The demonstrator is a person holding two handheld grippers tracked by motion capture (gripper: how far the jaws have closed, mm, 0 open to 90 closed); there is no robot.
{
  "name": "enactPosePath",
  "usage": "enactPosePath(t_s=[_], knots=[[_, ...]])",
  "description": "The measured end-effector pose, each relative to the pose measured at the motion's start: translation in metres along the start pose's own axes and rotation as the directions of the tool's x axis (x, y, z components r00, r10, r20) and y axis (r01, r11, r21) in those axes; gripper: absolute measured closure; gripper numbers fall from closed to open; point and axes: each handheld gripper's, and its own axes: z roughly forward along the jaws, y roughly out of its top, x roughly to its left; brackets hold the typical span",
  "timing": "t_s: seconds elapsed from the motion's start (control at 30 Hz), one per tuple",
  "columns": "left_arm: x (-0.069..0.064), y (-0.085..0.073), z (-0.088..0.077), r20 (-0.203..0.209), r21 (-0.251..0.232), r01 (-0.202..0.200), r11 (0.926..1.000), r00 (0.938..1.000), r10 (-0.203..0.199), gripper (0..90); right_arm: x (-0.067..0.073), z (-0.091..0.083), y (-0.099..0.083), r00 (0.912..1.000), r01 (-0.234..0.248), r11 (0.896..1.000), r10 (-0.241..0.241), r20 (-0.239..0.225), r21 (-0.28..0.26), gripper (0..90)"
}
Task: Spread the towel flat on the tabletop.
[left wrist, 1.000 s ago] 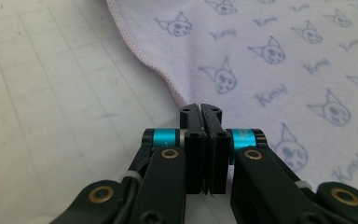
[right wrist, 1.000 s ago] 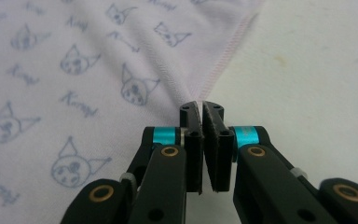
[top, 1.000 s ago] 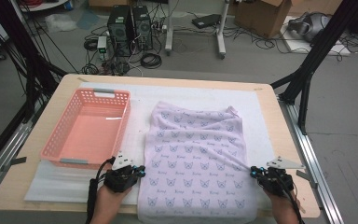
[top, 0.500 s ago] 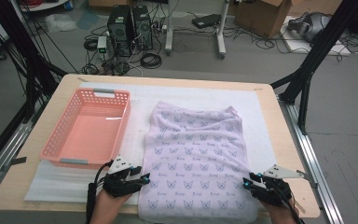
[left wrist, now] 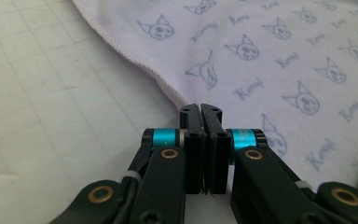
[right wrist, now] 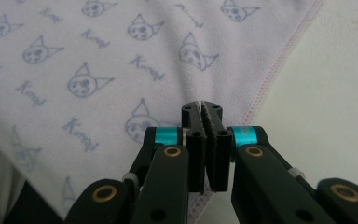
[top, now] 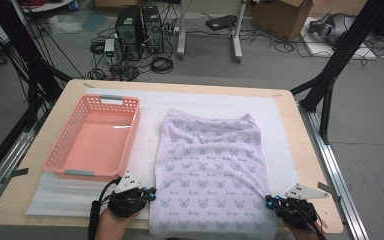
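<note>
Two grippers, left gripper (top: 150,192) and right gripper (top: 271,201), with jaws just closed together at the near corners of one printed cloth (top: 207,175) spread flat on the worktop (top: 290,107) beside one pink basket (top: 96,142).

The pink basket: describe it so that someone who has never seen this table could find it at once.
Start at the wooden table and its white mat. On the mat's left half sits the pink basket, beside the spread lilac cloth. It is the one rigid, perforated container, with grey handles at both ends.
</note>
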Motion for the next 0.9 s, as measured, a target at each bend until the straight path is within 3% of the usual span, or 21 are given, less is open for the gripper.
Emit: enactPosePath(t_s=[0.23,0.33,0.37,0.47,0.6,0.7,0.77,0.83,0.9], knots=[[-0.016,-0.015,-0.017,0.026,0.016,-0.025,0.9996,0.9994,0.024,86.2,0.011,-0.021,-0.016,0.9989,0.02,1.0,-0.019,-0.043,0.014,87.9],[-0.013,-0.011,-0.016,0.0,-0.025,-0.017,0.9995,0.9999,0.017,62.0,0.013,-0.024,-0.017,0.9996,0.006,1.0,-0.007,-0.029,-0.01,76.3],[-0.012,-0.008,-0.015,-0.006,-0.038,-0.015,0.9992,0.9999,0.014,59.4,0.012,-0.024,-0.015,0.9999,-0.009,1.0,0.008,-0.014,-0.02,71.1],[-0.005,0.002,-0.007,-0.032,-0.068,0.002,0.9977,0.9995,-0.004,55.0,0.008,-0.019,-0.008,0.9994,-0.027,0.998,0.028,0.023,-0.049,63.6],[0.006,0.01,0.012,-0.054,-0.035,0.027,0.999,0.9981,-0.029,53.8,0.002,-0.004,0.001,0.9975,-0.036,0.999,0.037,0.06,-0.032,61.7],[0.007,0.011,0.023,-0.054,-0.022,0.026,0.9994,0.9981,-0.028,53.7,-0.002,0.008,0.006,0.9972,-0.029,1.0,0.029,0.07,-0.003,62.4],[0.005,0.012,0.024,-0.068,-0.009,-0.006,0.9999,0.9977,0.005,57.4,-0.002,0.01,0.008,0.9967,-0.021,1.0,0.021,0.079,-0.003,69.2],[0.004,0.01,0.023,-0.05,0.002,-0.024,0.9997,0.9984,0.024,80.0,-0.003,0.009,0.008,0.9956,-0.007,1.0,0.006,0.094,0.01,85.0],[0.002,0.01,0.02,-0.051,0.013,-0.031,0.9995,0.9982,0.031,86.8,-0.005,0.006,0.006,0.9976,-0.018,1.0,0.017,0.066,0.013,88.0]])
